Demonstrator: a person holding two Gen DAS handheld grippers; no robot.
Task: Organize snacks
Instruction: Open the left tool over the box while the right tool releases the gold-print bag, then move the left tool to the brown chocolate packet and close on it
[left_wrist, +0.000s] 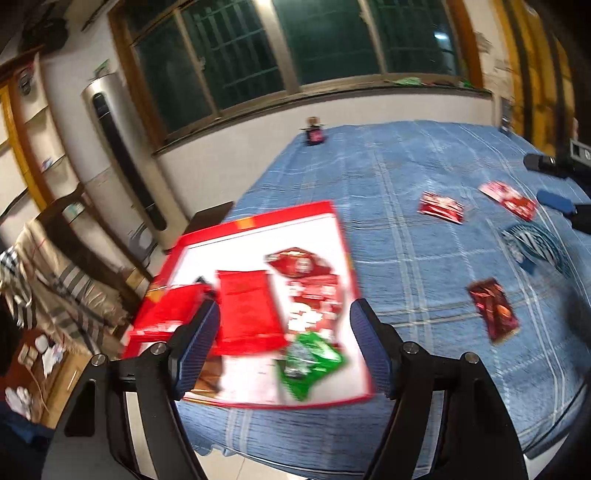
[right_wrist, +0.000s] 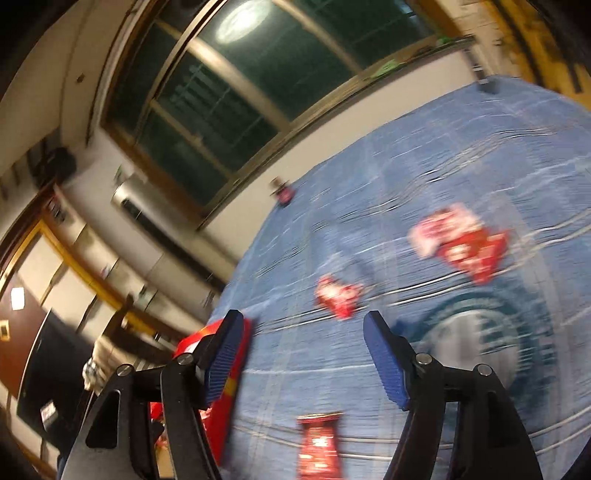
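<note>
A red-rimmed shallow box lies on the blue checked cloth and holds several snack packets, among them a red one and a green one. My left gripper is open and empty above the box's near side. Loose red packets and a blue-white packet lie to the right. My right gripper is open and empty above the cloth, with red packets ahead and below, and the blue-white packet to its right. The view is blurred.
The blue cloth covers a table under a window. A small dark jar stands at its far edge. A silver standing air conditioner and a chair with striped cloth are at the left. The box edge shows in the right wrist view.
</note>
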